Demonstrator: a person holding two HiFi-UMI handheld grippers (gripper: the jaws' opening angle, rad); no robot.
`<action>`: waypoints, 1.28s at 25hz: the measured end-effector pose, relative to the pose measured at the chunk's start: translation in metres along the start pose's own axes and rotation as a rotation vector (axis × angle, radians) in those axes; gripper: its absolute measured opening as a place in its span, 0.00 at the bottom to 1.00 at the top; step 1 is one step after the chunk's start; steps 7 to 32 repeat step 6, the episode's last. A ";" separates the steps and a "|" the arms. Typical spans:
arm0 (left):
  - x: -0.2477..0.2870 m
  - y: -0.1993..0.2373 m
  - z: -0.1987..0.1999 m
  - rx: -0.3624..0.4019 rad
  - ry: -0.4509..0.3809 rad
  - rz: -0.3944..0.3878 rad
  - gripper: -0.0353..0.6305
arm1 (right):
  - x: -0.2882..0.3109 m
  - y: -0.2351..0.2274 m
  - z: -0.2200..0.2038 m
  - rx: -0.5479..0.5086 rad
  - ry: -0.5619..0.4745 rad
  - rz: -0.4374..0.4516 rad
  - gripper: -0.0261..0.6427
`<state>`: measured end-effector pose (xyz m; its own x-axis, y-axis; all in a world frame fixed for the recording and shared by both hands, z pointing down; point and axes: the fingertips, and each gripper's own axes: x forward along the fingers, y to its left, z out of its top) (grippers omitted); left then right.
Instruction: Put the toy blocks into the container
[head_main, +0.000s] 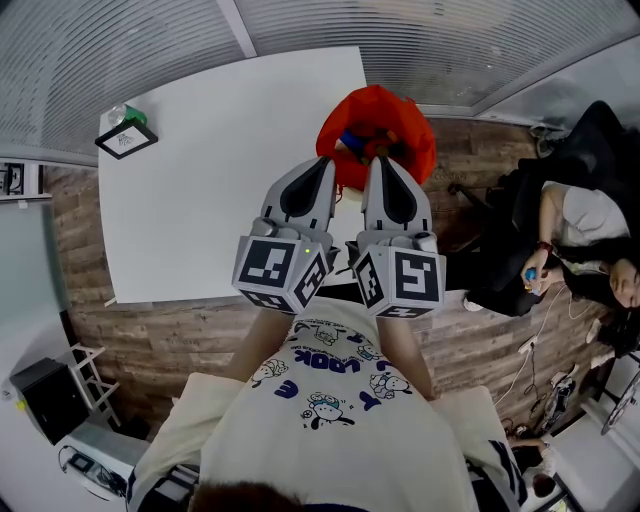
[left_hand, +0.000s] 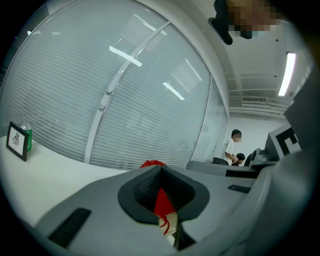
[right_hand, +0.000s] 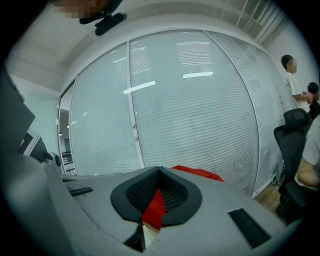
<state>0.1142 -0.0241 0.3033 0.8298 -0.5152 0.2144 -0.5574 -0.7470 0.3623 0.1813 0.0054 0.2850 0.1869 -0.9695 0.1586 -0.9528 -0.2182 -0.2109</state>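
- Glass walls (head_main: 120, 50) with ribbed, pale horizontal blinds and white frames run along the far side of the table.
- Wood-plank floor (head_main: 150, 335), brown and grainy, shows around the table's left, near and right sides.
- The table (head_main: 200, 200) is a smooth, matt white rectangle.
- A seated person (head_main: 590, 230) on a black chair (head_main: 590, 140) is well off the table's right side.
- The container (head_main: 395, 125), a soft, crumpled red fabric tub, sits at the table's far right corner.
- The left gripper (head_main: 325, 165) and right gripper (head_main: 378, 165), grey and wedge-shaped, hover side by side above the table's right edge. They point at the container, each with its textured jaws closed together on nothing.
- A black-framed picture (head_main: 126, 140) stands on the table's far left corner.
- A green can (head_main: 128, 115) stands just behind it.
- The toy blocks (head_main: 352, 140), blue among them, lie inside the container.
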 end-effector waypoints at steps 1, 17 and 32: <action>-0.001 0.000 0.001 0.001 0.000 -0.001 0.10 | 0.000 0.001 0.001 -0.001 0.000 0.001 0.04; 0.000 0.000 0.001 0.003 0.000 -0.002 0.10 | 0.000 0.003 0.002 -0.003 -0.002 0.005 0.04; 0.000 0.000 0.001 0.003 0.000 -0.002 0.10 | 0.000 0.003 0.002 -0.003 -0.002 0.005 0.04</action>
